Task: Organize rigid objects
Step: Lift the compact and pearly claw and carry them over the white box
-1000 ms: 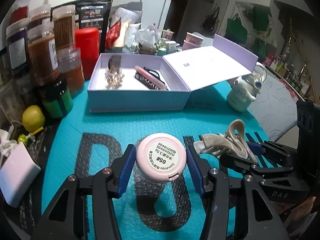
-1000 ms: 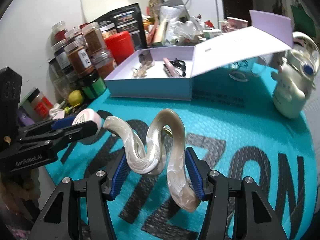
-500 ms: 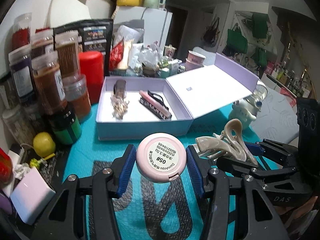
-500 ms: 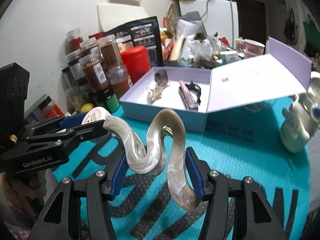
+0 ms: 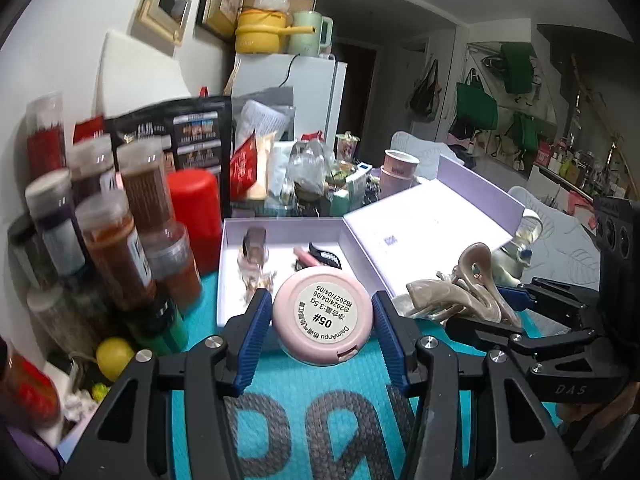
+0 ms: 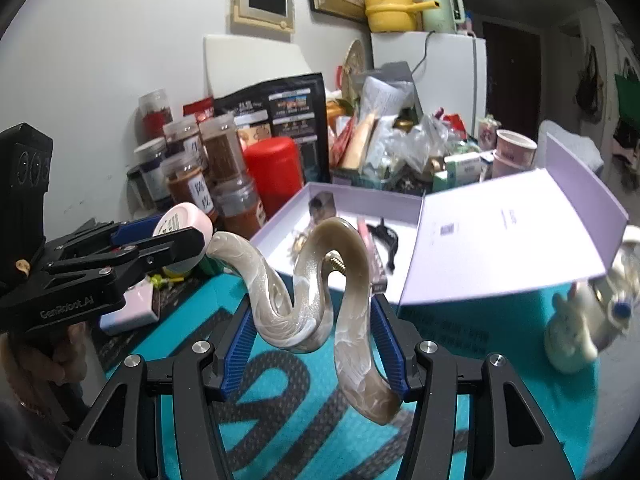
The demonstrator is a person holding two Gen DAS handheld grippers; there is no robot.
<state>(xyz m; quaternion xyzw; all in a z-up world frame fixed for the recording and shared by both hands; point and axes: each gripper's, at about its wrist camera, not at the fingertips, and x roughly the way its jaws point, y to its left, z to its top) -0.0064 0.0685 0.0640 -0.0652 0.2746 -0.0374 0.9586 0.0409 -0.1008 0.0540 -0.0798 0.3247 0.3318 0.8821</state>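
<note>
- Working across the left wrist view from its left edge, I pass the spice jars (image 5: 120, 240) crowding the left of the frame, with the red canister (image 5: 196, 216) behind them; none of that is mine to move.
- At lower centre my left hand-held gripper (image 5: 320, 320) is clamped on the pink compact (image 5: 322, 314), label side facing the camera, held above the teal tabletop (image 5: 288, 380). It looks light, stiff and smooth-rimmed, so I judge the pads across its widest part the safest hold; off-centre it could squirt out.
- Just behind it, mid-frame, sits the open lilac box (image 5: 236, 276), a few small accessories already inside, lid flung to the right.
- In the right wrist view, my right hand-held gripper (image 6: 316, 332) pinches the marbled hair claw (image 6: 320, 280) at lower centre, in front of the box. It seems rigid, glossy, probably brittle plastic with a spring hinge; I'd keep hold on the curved body, not the teeth, and squeeze gently.
</note>
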